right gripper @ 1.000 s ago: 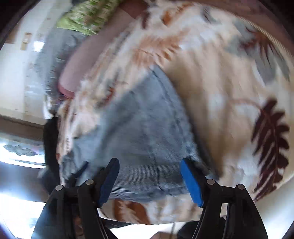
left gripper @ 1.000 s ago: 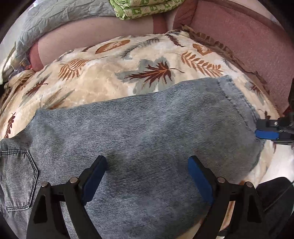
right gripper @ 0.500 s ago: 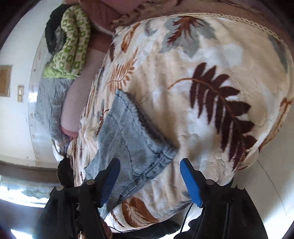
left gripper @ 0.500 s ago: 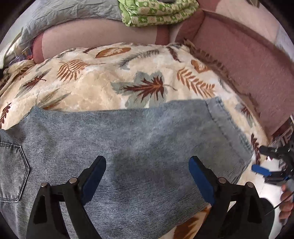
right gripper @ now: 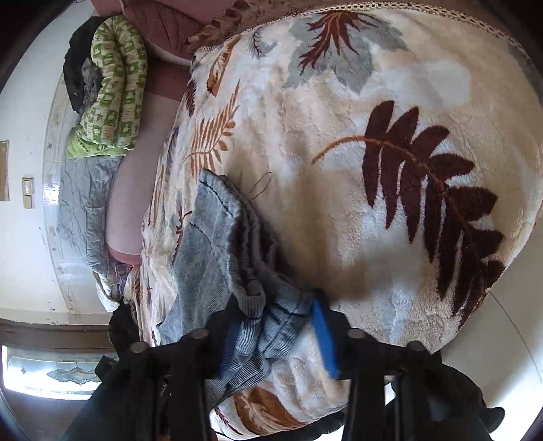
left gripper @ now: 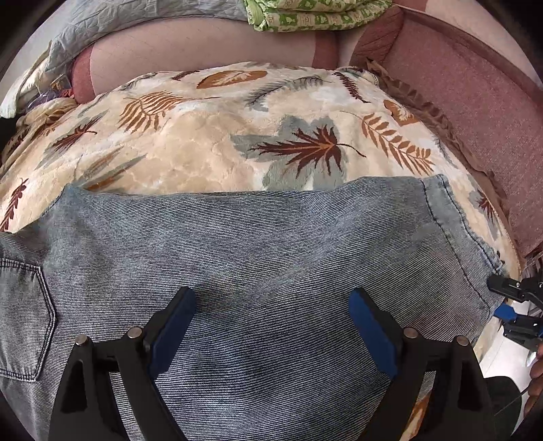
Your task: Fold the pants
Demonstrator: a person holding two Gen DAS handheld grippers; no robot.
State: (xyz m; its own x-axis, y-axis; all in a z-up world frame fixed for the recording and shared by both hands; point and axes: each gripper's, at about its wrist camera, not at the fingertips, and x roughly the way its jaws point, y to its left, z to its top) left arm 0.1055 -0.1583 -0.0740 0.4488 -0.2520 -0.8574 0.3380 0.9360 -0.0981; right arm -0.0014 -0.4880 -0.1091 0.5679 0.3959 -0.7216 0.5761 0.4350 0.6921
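Observation:
Blue-grey denim pants [left gripper: 254, 244] lie flat across a cream leaf-patterned blanket [left gripper: 203, 152], back pocket [left gripper: 23, 315] at the left, leg hem [left gripper: 451, 220] at the right. My left gripper [left gripper: 271, 295] hovers open over the middle of the leg, nothing between its pads. At the hem's near corner sits my right gripper [left gripper: 496, 298]. In the right wrist view its jaws [right gripper: 276, 315] are closing, and the hem of the pants [right gripper: 203, 244] is bunched and pinched between the blue pads [right gripper: 324, 339], lifted slightly off the blanket [right gripper: 373, 237].
A folded green patterned cloth [left gripper: 315, 15] and a crumpled grey sheet [left gripper: 135, 20] lie along the back. A pink upholstered side [left gripper: 458, 84] borders the blanket on the right. The blanket's edge drops to a pale floor [right gripper: 502, 356] near my right gripper.
My right gripper has rolled, come down on the hem corner and narrowed from wide open onto the bunched denim. The left gripper stays open and has shifted slightly over the leg.

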